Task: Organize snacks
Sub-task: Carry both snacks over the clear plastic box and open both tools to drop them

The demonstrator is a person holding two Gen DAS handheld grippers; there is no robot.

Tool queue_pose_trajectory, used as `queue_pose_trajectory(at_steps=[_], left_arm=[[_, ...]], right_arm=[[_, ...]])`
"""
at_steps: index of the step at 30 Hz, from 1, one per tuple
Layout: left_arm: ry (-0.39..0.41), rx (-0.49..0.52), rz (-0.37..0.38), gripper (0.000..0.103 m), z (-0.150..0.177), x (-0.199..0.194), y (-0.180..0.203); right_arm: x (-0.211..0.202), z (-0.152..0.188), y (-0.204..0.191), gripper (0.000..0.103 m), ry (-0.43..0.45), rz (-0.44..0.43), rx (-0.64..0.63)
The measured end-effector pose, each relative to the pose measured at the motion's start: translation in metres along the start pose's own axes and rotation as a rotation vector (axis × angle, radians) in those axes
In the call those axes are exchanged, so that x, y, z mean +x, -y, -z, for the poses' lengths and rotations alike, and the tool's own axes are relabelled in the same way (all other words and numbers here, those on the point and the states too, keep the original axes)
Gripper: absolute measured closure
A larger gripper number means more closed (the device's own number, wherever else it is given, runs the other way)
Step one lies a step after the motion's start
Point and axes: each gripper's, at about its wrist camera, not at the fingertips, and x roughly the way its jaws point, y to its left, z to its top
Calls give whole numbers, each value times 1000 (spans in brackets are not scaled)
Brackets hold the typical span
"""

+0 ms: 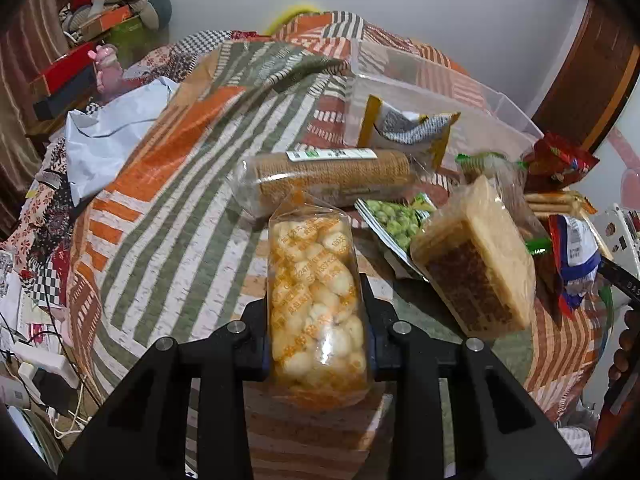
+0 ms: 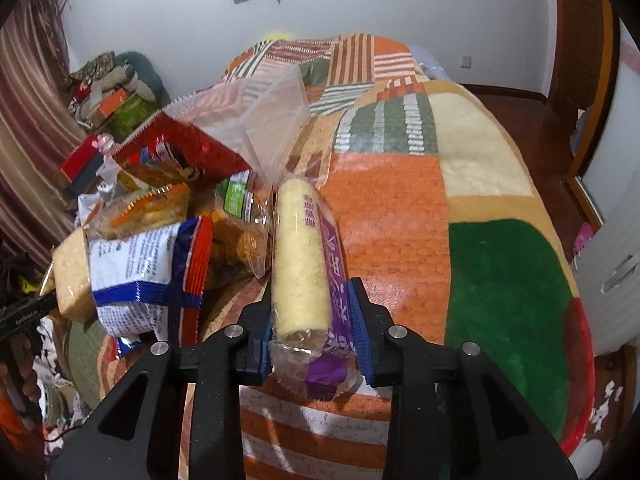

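Observation:
My left gripper is shut on a clear orange-printed bag of round puffs, held above the quilt. Ahead lie a long roll of brown biscuits, a green pea packet, a cracker block and a yellow-edged packet inside a clear plastic bin. My right gripper is shut on a pale rice-cracker roll in a purple wrapper. To its left is a snack pile: a blue-and-red packet, a red bag and the clear bin.
The snacks lie on a bed with a striped orange, green and white patchwork quilt. Crumpled white paper lies at the left. Boxes and clothes are stacked by the wall. A green and cream rug patch lies right.

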Motion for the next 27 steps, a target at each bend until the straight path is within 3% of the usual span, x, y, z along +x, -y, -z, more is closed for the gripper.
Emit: queue_pose_trajectory(at_steps=[4, 17, 27], left_arm=[[47, 15, -13, 70, -4, -12, 1], [221, 63, 30, 70, -50, -56, 17], [311, 122, 62, 70, -95, -64, 39]], right_arm=[[-10, -4, 0, 81, 42, 2, 2], [-43, -34, -9, 81, 201, -9, -21], [-46, -64, -28, 81, 296, -50, -57]])
